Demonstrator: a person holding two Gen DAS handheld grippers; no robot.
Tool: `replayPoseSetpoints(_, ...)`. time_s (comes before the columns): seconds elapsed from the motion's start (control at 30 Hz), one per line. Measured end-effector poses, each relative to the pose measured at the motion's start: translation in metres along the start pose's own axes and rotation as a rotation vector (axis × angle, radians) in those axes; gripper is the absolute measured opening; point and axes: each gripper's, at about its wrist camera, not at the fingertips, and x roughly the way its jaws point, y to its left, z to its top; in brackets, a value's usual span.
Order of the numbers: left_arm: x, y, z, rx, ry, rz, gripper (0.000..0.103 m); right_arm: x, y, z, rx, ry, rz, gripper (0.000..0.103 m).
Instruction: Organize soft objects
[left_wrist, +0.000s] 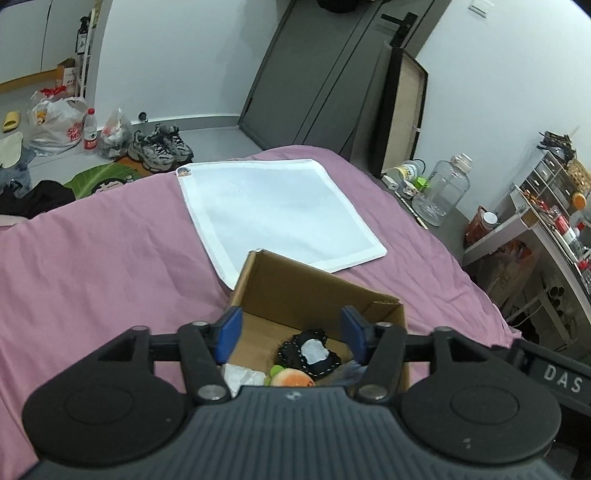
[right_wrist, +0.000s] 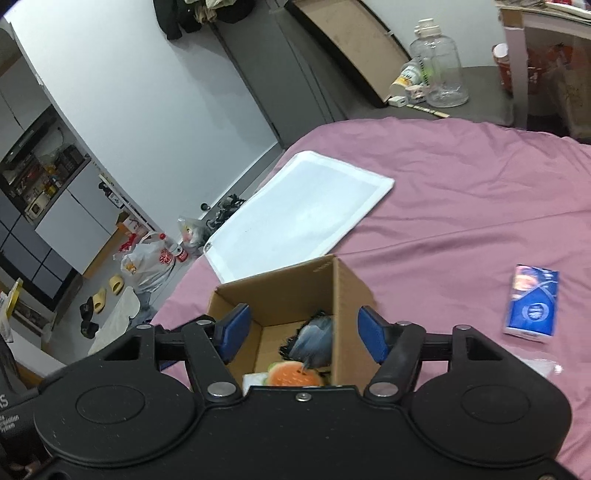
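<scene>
Both sets of fingers, left (left_wrist: 291, 334) and right (right_wrist: 304, 334), gape wide and empty above the cardboard box (left_wrist: 314, 291).

Box (right_wrist: 291, 295) on bed (right_wrist: 461, 206); soft toys (right_wrist: 295, 373) inside box; cloth (right_wrist: 295, 218) behind box; packet (right_wrist: 532, 302) right of box.

Both wrist views close above the cardboard box (left_wrist: 317, 291), angled down — sharing box, pink bed (right_wrist: 461, 192)

Open brown cardboard box (right_wrist: 295, 291) had soft stuff piled at its near end, far half bare. White flat cloth (left_wrist: 273, 210) lay behind it, blue packet (right_wrist: 532, 302) off right, pink bedsheet (left_wrist: 92, 266) otherwise free.
</scene>
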Motion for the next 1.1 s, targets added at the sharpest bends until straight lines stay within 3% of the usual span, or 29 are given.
replayPoseSetpoints(0.53, -0.017, -0.054, -0.027, 0.152, 0.015, -0.023, 0.072, -0.068, -0.069, -0.002, 0.046, -0.062, -0.080, 0.071)
replayPoseSetpoints(0.77, -0.029, -0.085, -0.046, 0.247, 0.009, 0.000, 0.072, -0.102, -0.106, 0.003, 0.055, -0.090, -0.087, 0.077)
replayPoseSetpoints(1.1, -0.034, -0.139, -0.072, 0.445, 0.007, 0.010, 0.072, -0.124, -0.176, 0.000, 0.122, -0.117, -0.090, 0.077)
